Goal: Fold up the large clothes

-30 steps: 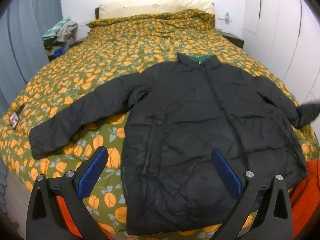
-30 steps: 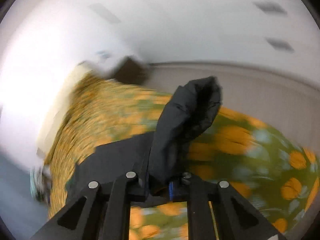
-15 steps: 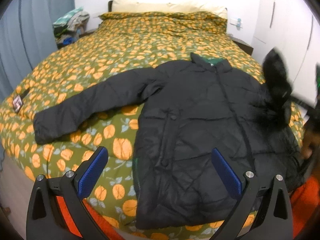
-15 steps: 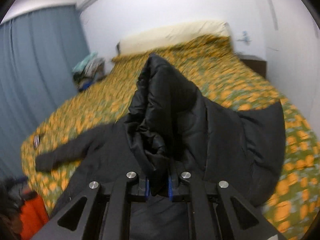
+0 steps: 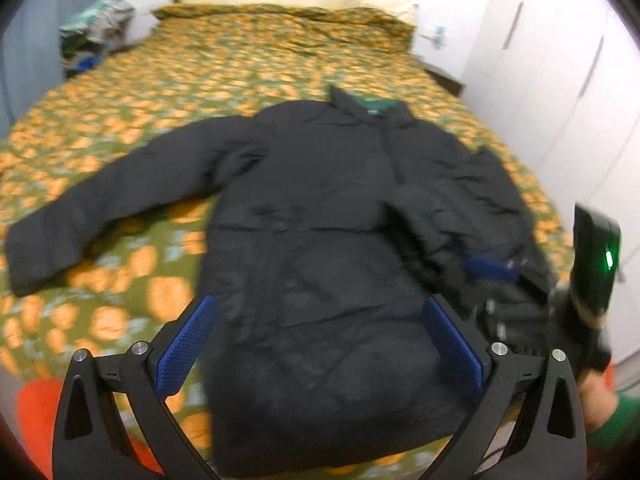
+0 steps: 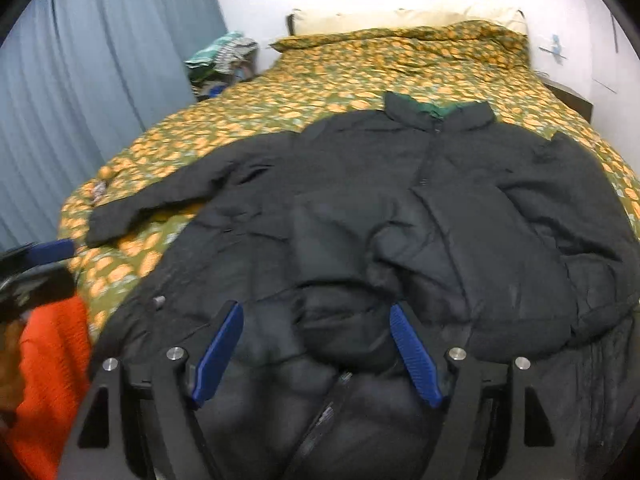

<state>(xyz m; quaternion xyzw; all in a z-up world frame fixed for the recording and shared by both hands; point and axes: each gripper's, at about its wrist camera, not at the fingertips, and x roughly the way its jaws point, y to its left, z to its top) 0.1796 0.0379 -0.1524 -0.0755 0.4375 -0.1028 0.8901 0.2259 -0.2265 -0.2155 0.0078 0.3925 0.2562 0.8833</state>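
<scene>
The right tongs [image 6: 316, 356] are now spread wide with nothing between the blue ribbed pads; half a second ago they were clamped on the cuff of the jacket's right-hand sleeve, held up in the air. That sleeve [image 6: 400, 248] is now laid across the chest of the black jacket [image 6: 400, 184], its cuff resting just ahead of the opened pads in the lower centre of the right wrist frame. The first sleeve fold is therefore judged complete, and the sleeve has been released.

The left tongs [image 5: 320, 344] are held wide open and empty above the hem at the lower centre of the left wrist frame, as in the earlier frames. The other sleeve [image 5: 100, 204] is seen stretched out flat toward the left of that frame, not yet folded; it is judged to be the next part to be brought in.

The jacket is spread front-up on the bed [image 5: 260, 64], collar toward the pillows at the top of the frame. The fabric is a matte black quilted shell, puffy and softly creased, with a green lining shown at the collar [image 6: 424, 108]. The padding is likely to spring back, so folds may not stay flat. The bedspread is olive green, printed with orange fruit. Both frames are somewhat blurred.
</scene>
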